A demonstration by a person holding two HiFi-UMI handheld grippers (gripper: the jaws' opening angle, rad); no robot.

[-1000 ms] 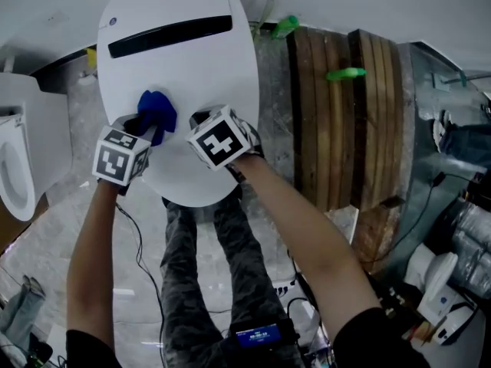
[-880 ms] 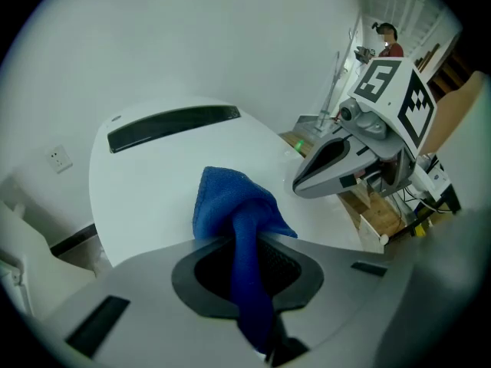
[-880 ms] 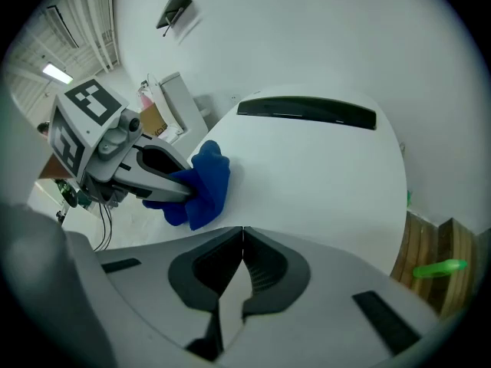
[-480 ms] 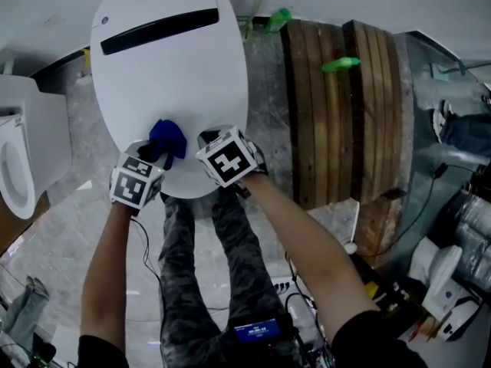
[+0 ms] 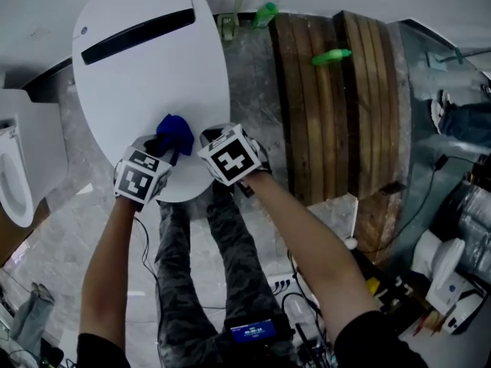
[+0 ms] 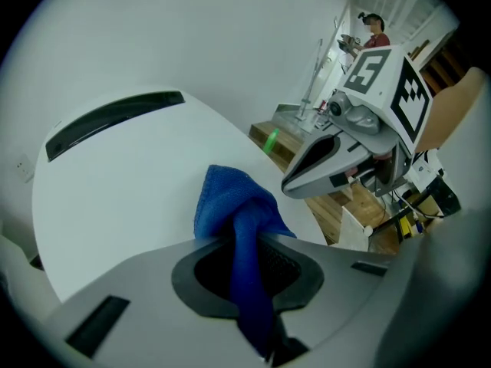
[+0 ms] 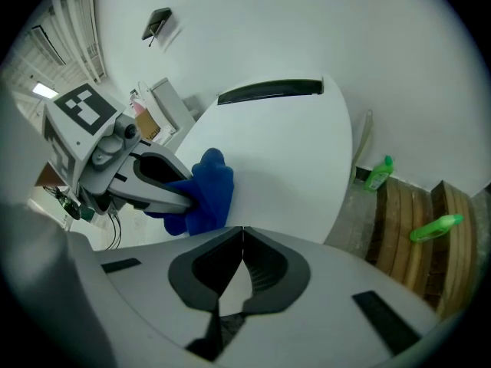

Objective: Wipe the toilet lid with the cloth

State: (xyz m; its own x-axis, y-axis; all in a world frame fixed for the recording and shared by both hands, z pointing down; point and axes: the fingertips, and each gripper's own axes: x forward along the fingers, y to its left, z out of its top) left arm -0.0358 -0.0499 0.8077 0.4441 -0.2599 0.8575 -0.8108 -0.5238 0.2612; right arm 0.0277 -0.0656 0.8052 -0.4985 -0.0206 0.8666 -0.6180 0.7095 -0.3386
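The cloth (image 5: 175, 131) is clamped in the left gripper (image 5: 162, 152) near the toilet lid's (image 5: 146, 75) front edge, bunched end pointed toward the hinge. The right gripper (image 7: 242, 240) is closed on nothing.

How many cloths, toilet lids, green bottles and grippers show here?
Blue cloth: 1
White toilet lid: 1
Green bottles: 2
Grippers, left gripper and right gripper: 2
Total: 6

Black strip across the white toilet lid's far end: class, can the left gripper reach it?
Probably yes: only bare white plastic toilet lid lies between the left gripper, holding the blue cloth, and the long black strip.
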